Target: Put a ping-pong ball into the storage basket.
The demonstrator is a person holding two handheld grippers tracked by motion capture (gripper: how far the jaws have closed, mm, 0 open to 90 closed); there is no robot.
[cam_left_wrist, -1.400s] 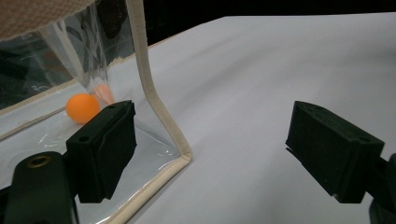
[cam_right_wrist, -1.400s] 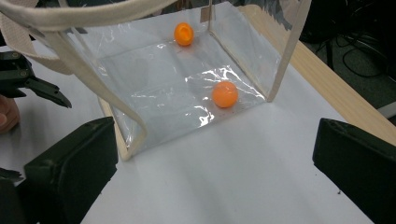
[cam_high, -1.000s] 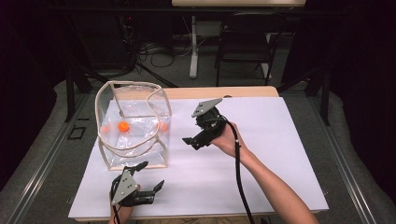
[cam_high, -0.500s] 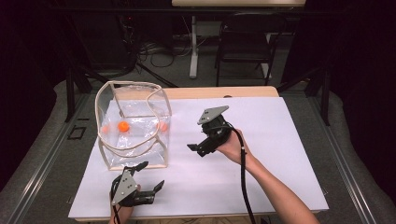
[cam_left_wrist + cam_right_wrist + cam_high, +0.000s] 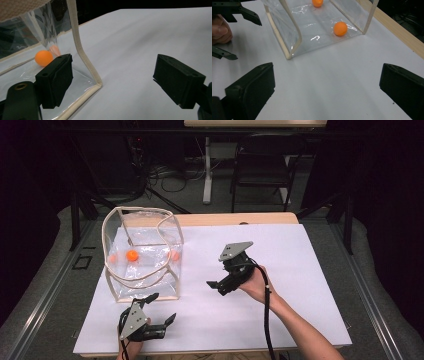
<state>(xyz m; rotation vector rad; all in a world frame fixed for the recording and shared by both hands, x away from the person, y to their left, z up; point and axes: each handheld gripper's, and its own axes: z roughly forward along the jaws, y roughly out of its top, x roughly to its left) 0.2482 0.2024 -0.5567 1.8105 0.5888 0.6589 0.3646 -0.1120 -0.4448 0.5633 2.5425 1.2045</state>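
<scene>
Jaws on both grippers stand wide apart and hold nothing. Over the last second the right gripper (image 5: pixel 223 285) has drawn back from the clear bag (image 5: pixel 142 252), sliding toward the person and a little to the right across the white bench (image 5: pixel 300 270), while the left gripper (image 5: pixel 157 312) has stayed put near the front edge. That retreat suggests a drop into the bag is finished and the hand is pulling clear, or readying for another go. The bag sits open at the back left of the bench with 2 orange balls inside: 1 ball (image 5: pixel 340 28) lies near its front wall, another ball (image 5: pixel 317 2) farther in. From the right jaws the bag is well apart, ahead and to the left; the left jaws sit just beside its near corner, not touching it.
</scene>
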